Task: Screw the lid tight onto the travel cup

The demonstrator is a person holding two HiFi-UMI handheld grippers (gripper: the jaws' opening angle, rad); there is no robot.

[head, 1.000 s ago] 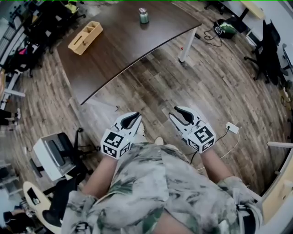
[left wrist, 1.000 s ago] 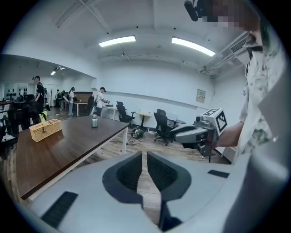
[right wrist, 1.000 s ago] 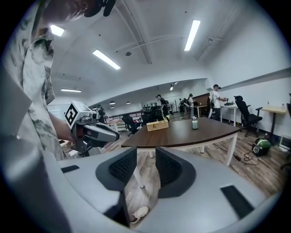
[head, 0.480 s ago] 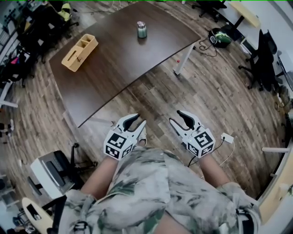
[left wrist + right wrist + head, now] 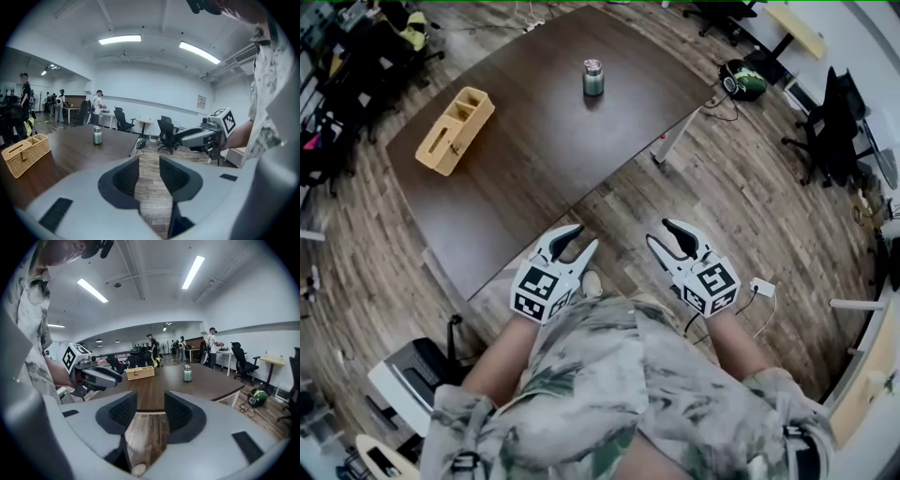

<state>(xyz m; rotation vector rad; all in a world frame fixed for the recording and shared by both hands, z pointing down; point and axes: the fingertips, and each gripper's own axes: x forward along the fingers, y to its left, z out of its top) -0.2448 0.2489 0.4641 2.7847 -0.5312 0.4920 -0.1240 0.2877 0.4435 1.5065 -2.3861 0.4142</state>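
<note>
The travel cup [image 5: 593,78], green with a silver lid on top, stands upright on the far part of the dark brown table [image 5: 534,178]. It shows small and distant in the left gripper view [image 5: 97,135] and the right gripper view [image 5: 187,373]. My left gripper [image 5: 581,239] hovers by the table's near edge; its jaws have just been opening and nothing is between them [image 5: 149,164]. My right gripper [image 5: 660,232] is held over the wooden floor, open and empty [image 5: 150,401], its jaws also having widened. Both point toward the table, far from the cup.
A woven basket [image 5: 455,129] sits at the table's left end. A white table leg [image 5: 675,136] stands right of the grippers. A green bag [image 5: 742,78] and a white power strip [image 5: 761,286] lie on the floor. Office chairs [image 5: 839,122] stand at the right; people stand far off.
The person has walked closer to the table, carrying both grippers forward to its near edge. The left jaws went from shut to open; the right jaws widened.
</note>
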